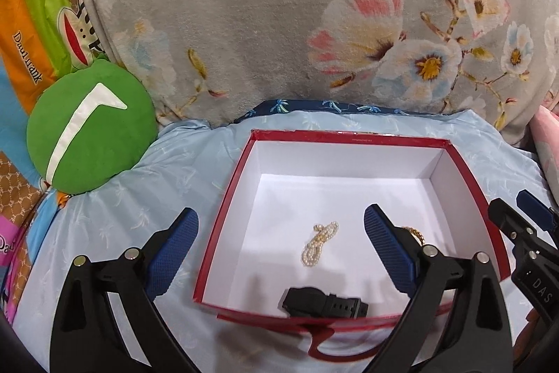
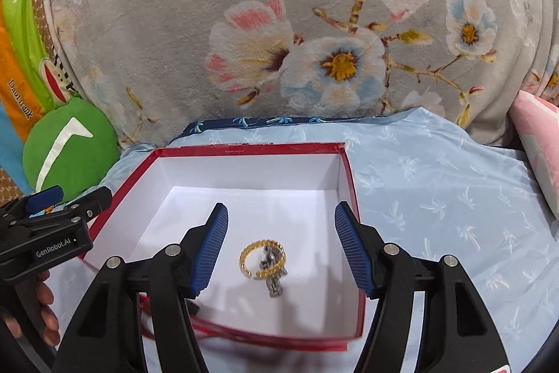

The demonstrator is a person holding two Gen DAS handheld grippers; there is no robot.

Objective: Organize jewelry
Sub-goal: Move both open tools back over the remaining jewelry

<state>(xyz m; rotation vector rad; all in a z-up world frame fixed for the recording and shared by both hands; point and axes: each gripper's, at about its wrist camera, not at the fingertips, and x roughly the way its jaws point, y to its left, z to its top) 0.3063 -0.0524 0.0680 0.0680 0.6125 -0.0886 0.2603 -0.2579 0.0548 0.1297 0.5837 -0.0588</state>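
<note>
A red box [image 1: 349, 137] with a white inside sits on the light blue sheet. In the left wrist view a pearl bracelet [image 1: 319, 242] lies on its floor, with a black watch [image 1: 323, 301] against the near wall. My left gripper [image 1: 281, 214] is open over the box's left wall, with nothing between its pads. In the right wrist view the red box [image 2: 251, 149] holds a gold bead bracelet [image 2: 260, 259] lying over a silver chain piece [image 2: 274, 282]. My right gripper [image 2: 281, 208] hangs open above them, touching neither. The left gripper's right finger hides most of the gold bracelet [image 1: 415, 233].
A green round cushion [image 1: 91, 132] lies left of the box. A grey floral blanket [image 1: 279, 23] rises close behind it. The light blue sheet [image 2: 436, 198] spreads to the right, up to a pink pillow [image 2: 538, 142]. A person's hand [image 2: 45, 303] holds the left gripper.
</note>
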